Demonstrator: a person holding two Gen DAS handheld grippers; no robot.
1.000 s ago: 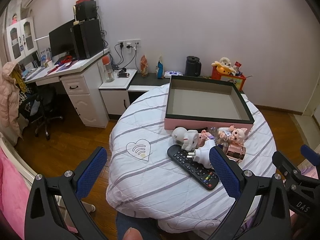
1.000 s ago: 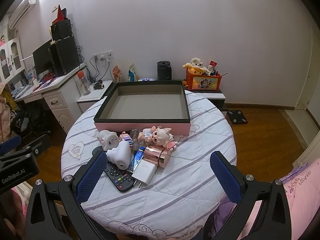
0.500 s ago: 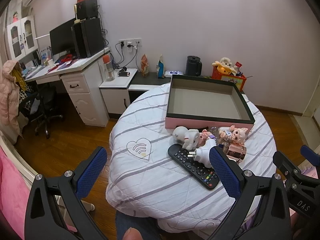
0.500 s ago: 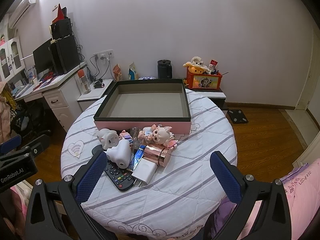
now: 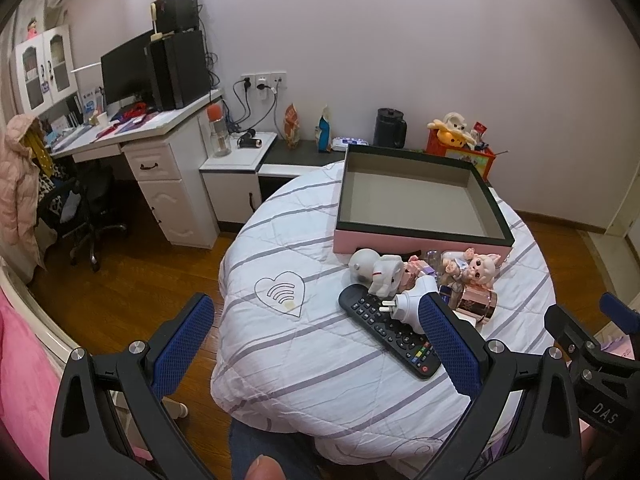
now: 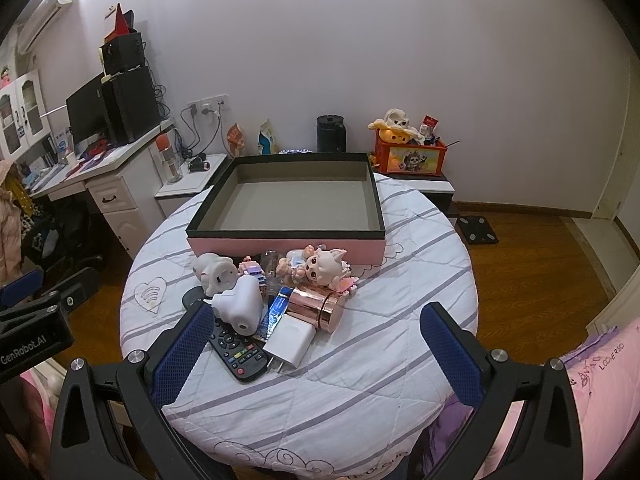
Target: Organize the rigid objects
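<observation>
Toys (image 6: 320, 266), plugs and a remote (image 6: 236, 354) lie heaped just before the empty pink box (image 6: 286, 245). Your left gripper (image 5: 316, 334) and right gripper (image 6: 316, 340) both gape wide, holding nothing. Everything looks light, stiff and probably slippery; grip the remote across its narrow sides.

Quilted white cloth (image 6: 360, 360) covers the bench. The box (image 6: 288, 246) looks like matt card, the tin (image 6: 320, 308) glossy rose metal, the remote (image 5: 384, 332) matt black plastic, the floor (image 6: 540, 260) polished wood.

One box (image 6: 286, 236), one remote (image 6: 236, 354), one white charger (image 6: 290, 340), one doll (image 6: 324, 266).
</observation>
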